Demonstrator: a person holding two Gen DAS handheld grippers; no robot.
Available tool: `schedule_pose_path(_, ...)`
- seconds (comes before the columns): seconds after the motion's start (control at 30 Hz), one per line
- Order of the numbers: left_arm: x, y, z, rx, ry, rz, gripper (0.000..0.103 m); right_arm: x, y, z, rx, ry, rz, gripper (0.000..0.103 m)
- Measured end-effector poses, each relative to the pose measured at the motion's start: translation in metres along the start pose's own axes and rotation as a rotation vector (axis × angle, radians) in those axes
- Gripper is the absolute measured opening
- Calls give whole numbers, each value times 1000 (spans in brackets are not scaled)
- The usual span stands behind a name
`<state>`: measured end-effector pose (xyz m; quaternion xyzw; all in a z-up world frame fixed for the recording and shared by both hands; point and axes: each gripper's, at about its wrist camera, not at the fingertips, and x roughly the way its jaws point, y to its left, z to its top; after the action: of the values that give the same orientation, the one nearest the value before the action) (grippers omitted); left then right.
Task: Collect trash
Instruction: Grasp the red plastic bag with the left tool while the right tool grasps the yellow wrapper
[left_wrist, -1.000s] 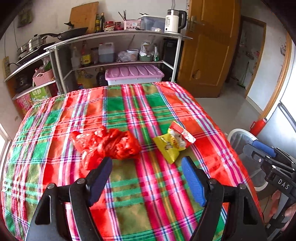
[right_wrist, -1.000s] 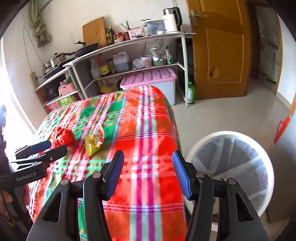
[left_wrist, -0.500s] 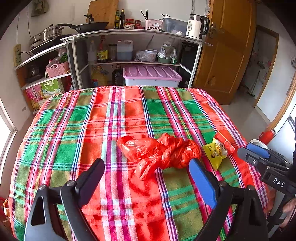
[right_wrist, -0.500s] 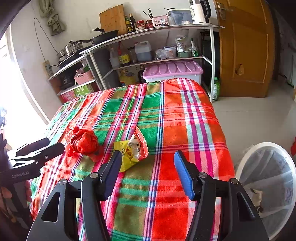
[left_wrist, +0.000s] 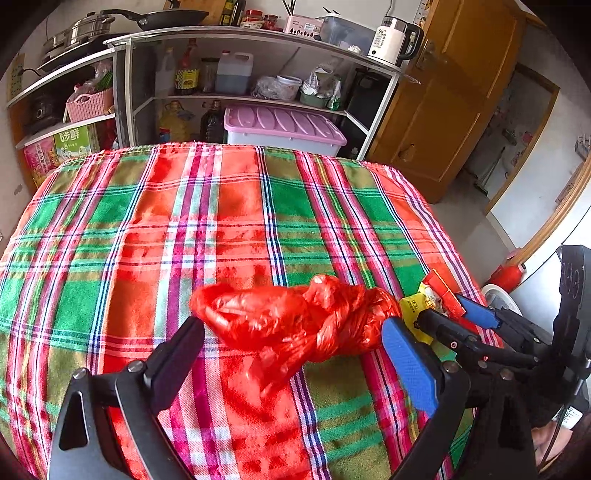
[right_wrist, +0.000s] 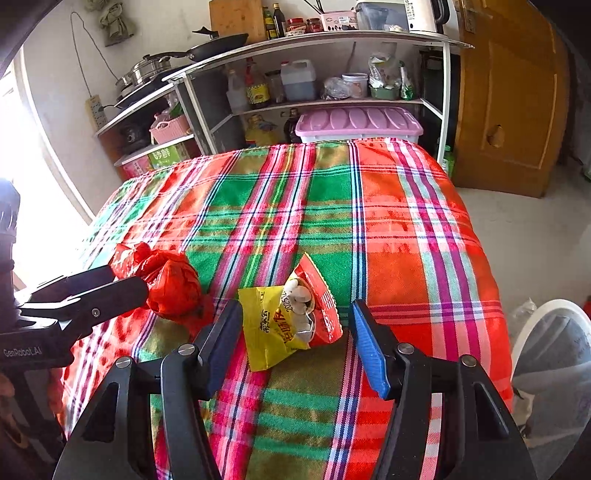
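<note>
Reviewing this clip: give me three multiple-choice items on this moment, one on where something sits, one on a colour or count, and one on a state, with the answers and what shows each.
1. Where is the white bin?
A. On the floor off the table's right edge
B. On the tablecloth
C. On the top shelf

2. How many pieces of trash lie on the tablecloth?
A. One
B. Two
C. Four

3. How does the right gripper stand?
A. Shut on the packet
B. Open, fingers either side of the packet
C. Open over the bin

Answers:
1 A: the bin's rim shows below the cloth's right edge.
2 B: only the red plastic bag and the yellow snack packet.
3 B: gaps show between both pads and the packet; the left gripper likewise brackets the bag.
</note>
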<state>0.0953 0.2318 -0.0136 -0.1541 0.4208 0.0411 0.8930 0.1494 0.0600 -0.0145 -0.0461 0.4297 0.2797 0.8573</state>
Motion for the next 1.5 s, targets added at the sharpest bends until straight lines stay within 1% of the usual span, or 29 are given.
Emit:
schedule_pose_path(0.1,4,-1,1,-1,4,-8,98,6,-2,2,2,13,-9,60)
schedule_pose_path(0.2,11,-3,2,14,15,-1,98,12,-2,2,-8,31,-24,60)
schedule_pose_path(0.37,18,-3,2,3,27,-21,97,14,1,2,-25,32,-35,60)
schedule_pose_path(0.4,18,-2,3,-2,24,-28,97,14,1,2,-26,32,-34,60)
schedule_pose_path(0.5,19,-2,3,1,22,-47,91,12,-1,0,-20,29,-30,59)
schedule_pose_path(0.53,18,-2,3,1,19,-46,88,12,-1,0,-20,29,-33,58)
schedule_pose_path(0.57,18,-3,3,2,17,-46,87,12,-1,-1,-21,28,-39,52)
schedule_pose_path(0.6,17,-3,3,6,12,-45,87,11,-1,-1,-20,27,-48,42)
schedule_pose_path(0.67,17,-4,3,10,6,-45,84,11,-2,-1,-14,28,-45,36)
schedule_pose_path(0.8,17,-4,3,8,8,-59,80,10,-2,-2,-13,28,-41,33)
schedule_pose_path(0.83,17,-4,3,9,9,-63,77,9,-2,-3,-15,27,-41,33)
schedule_pose_path(0.87,16,-4,3,9,7,-65,64,9,-1,-4,-15,27,-42,33)
schedule_pose_path(0.9,17,-5,3,14,13,-71,64,9,-1,-4,-15,27,-43,33)
schedule_pose_path(1.1,15,-11,1,40,-1,-48,62,6,-2,-5,-8,22,-42,32)
schedule_pose_path(1.17,14,-13,0,47,-4,-46,61,4,-3,-5,-2,19,-43,30)
schedule_pose_path(1.5,-3,-29,-7,80,-48,-27,61,-17,-5,-14,-15,-27,-65,29)
